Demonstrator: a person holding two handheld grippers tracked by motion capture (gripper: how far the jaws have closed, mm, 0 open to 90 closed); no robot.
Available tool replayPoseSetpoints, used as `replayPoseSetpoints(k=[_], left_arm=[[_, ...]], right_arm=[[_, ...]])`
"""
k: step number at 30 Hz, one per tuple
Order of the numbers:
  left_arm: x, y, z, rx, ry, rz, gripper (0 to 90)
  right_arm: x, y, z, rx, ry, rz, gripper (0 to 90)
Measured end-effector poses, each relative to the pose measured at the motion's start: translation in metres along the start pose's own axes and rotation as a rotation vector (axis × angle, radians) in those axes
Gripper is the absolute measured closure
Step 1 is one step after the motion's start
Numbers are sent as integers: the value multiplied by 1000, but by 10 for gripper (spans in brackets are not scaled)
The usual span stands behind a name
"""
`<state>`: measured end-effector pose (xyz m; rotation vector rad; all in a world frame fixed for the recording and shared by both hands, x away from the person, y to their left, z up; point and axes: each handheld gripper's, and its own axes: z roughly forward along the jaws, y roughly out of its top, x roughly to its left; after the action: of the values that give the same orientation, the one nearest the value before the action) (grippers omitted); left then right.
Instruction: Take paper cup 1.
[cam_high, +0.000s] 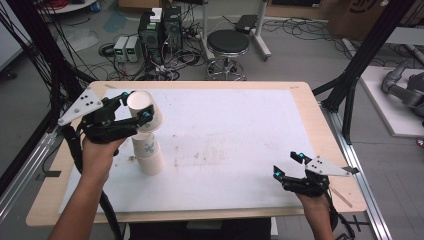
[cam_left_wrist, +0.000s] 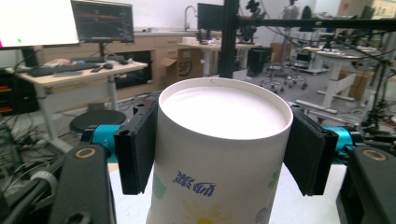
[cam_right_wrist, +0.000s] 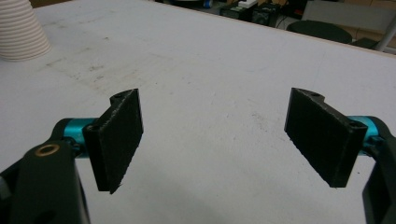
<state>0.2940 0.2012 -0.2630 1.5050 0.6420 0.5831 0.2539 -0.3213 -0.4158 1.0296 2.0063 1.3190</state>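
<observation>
Left tool (cam_high: 134, 106) clamped on 1 cup (cam_high: 145, 111), upside down, pads at its base end, held above the stack (cam_high: 148, 155) at the tabletop's (cam_high: 240, 130) left, seemingly to separate 1 cup from the rest. Right tool (cam_high: 288, 164) resting low at right, gaping wide, holding nothing, well apart, probably waiting.

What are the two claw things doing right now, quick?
Left gripper: closed on a paper cup, held above the cup stack.
Right gripper: open, holding nothing, over the table.
</observation>
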Motion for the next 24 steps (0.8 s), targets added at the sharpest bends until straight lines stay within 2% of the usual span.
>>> replayPoseSetpoints(k=[4,12,15,18,24], left_arm=[[-11,0,11,-11,-53,-9,337],[-36,-13,42,-13,-144,-2,337],[-42,-17,51,-15,-165,-5,337],[-49,-26,64,6,-183,5,337],[-52,-41,76,25,-200,-4,337]], right_arm=[[0,0,0,-4,1,6,199],[1,1,2,-8,7,10,199],[2,1,1,-7,13,9,199],[2,4,2,-13,15,16,199],[4,6,8,-6,24,7,199]])
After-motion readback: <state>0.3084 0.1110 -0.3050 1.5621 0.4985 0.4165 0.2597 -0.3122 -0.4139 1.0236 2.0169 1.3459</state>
